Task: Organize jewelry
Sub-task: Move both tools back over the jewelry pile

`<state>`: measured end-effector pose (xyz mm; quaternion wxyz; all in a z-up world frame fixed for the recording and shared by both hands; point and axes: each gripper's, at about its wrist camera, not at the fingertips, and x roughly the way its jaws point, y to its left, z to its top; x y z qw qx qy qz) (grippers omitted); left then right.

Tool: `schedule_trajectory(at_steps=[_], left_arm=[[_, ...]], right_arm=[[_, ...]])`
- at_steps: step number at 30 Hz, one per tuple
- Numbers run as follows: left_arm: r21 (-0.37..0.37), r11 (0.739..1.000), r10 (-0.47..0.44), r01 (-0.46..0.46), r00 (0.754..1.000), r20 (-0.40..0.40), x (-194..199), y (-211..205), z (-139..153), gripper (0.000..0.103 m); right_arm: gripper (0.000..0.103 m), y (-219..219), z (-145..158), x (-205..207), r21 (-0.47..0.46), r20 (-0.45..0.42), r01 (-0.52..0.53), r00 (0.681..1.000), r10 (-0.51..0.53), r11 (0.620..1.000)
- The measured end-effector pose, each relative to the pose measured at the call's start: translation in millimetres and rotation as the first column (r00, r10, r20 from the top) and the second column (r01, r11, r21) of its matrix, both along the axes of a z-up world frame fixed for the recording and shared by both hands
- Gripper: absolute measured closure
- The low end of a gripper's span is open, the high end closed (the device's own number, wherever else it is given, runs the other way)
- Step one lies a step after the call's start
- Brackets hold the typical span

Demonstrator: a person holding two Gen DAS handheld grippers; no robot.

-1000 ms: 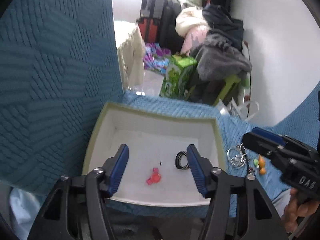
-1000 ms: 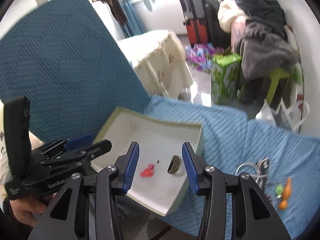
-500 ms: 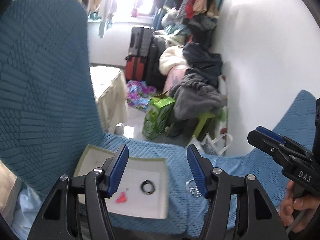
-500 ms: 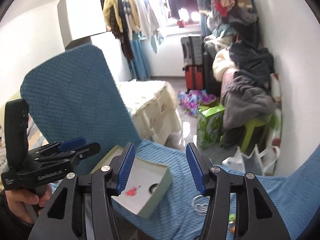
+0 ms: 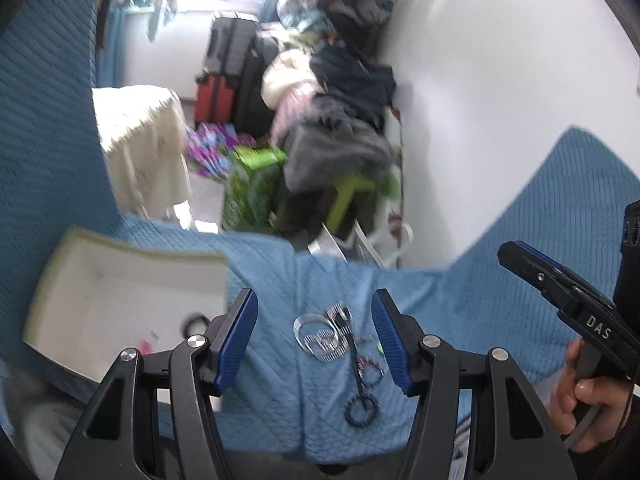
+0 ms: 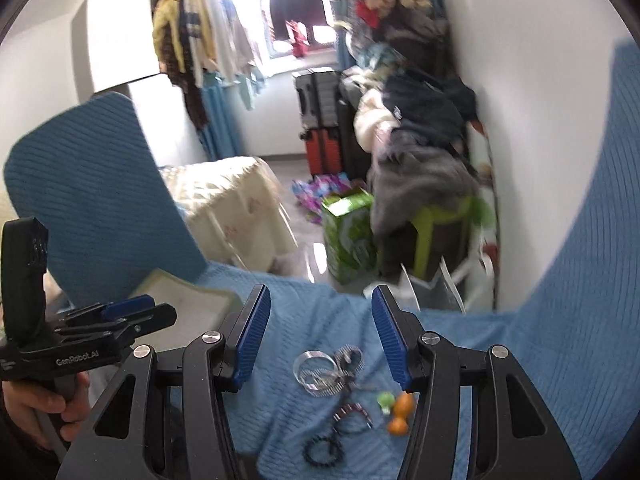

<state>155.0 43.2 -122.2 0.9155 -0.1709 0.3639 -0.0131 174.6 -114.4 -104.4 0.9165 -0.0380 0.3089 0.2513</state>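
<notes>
Both views swung from box (image 5: pixel 120 280) to bangle (image 5: pixel 316 334) (clear, round).

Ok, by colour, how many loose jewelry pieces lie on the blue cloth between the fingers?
Clear bangle: 1
Silver piece: 1
Black beaded bracelet: 1
Red-and-white beaded piece: 1
Green piece: 1
Orange piece: 1
Total: 6

Both tongs (image 5: pixel 314 340) off tray (image 5: pixel 120 248), over jewelry (image 5: pixel 340 344)
</notes>
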Motion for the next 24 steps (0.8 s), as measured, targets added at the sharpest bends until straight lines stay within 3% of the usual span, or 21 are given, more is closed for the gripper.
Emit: schedule_trajectory(at_steps=[13, 18, 19, 24], left_arm=[[-0.045, 0.989, -0.147, 0.141, 0.973, -0.176, 18, -63, -102, 0.049], [-0.02, 0.982, -0.186, 0.187, 0.958, -0.216, 25, -83, -129, 0.052], [-0.019, 0.981, -0.193, 0.194, 0.955, -0.226, 27, -86, -134, 0.056], [-0.027, 0.978, -0.207, 0.207, 0.939, -0.274, 34, -96, -159, 0.057]], right_arm=[[0.066, -56, -118, 15, -0.05, -0.207, 0.1, 0.972, -0.109, 0.994], [0.069, -65, -151, 25, -0.045, -0.293, 0.111, 0.949, -0.119, 0.993], [0.069, -65, -155, 25, -0.051, -0.299, 0.107, 0.947, -0.118, 0.993], [0.07, -66, -173, 36, -0.068, -0.326, 0.101, 0.938, -0.118, 0.993]])
